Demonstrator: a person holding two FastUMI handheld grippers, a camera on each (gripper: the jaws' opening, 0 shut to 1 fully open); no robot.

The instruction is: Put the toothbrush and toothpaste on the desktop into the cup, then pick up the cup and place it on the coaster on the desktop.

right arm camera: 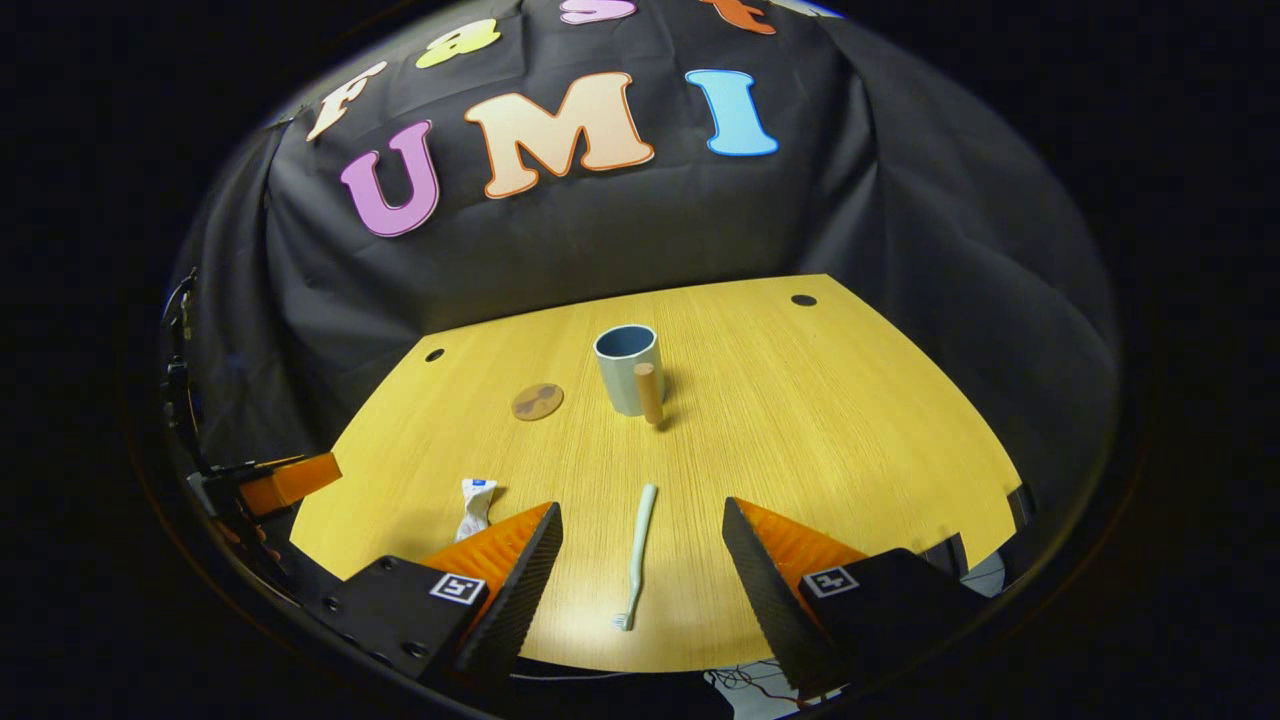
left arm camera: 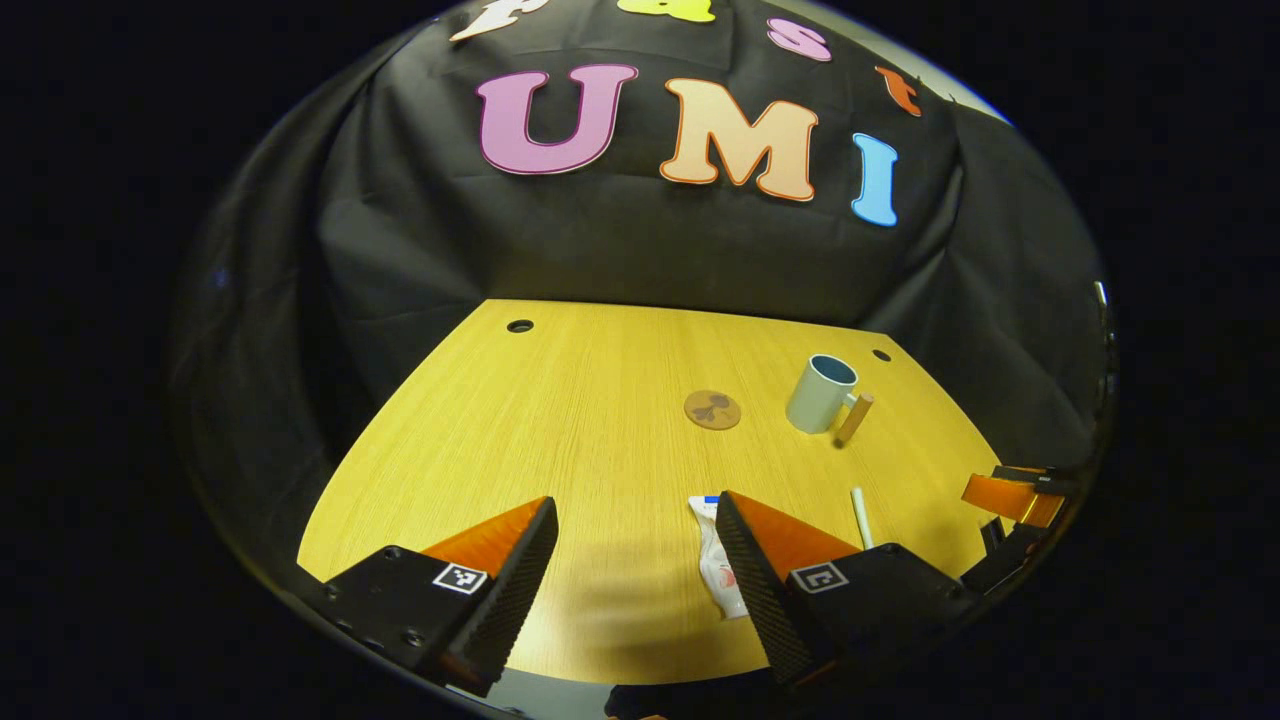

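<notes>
Left claw spread wide, nothing between the fingers, hovering over the near part of the bench. Toothpaste lies flat on the bench just inside its right finger, partly hidden behind that finger, cap end pointing away. Toothbrush is a bit further right, past the same finger; a short pale piece of it shows. Cup stands upright ahead and to the right, well apart from the claw, its wooden handle sticking out toward the near right. Coaster lies flat ahead, just left of the cup, not touching it. Open bare wood ahead and to the left of the left claw, up to the far edge where the black cloth wall hangs. Small round holes in the bench near the far corners.

Right claw also spread wide, holding nothing. In the right gripper view the toothbrush lies flat between the two fingers, touching neither, bristle end nearest the camera, handle pointing ahead toward the cup. Cup is straight ahead, upright, handle facing this claw. Coaster ahead-left, beside the cup. Toothpaste just past the left finger. The other gripper's finger shows at the far left edge. Right side of the bench is bare wood out to its curved edge; nothing stands between the toothbrush and the cup.
</notes>
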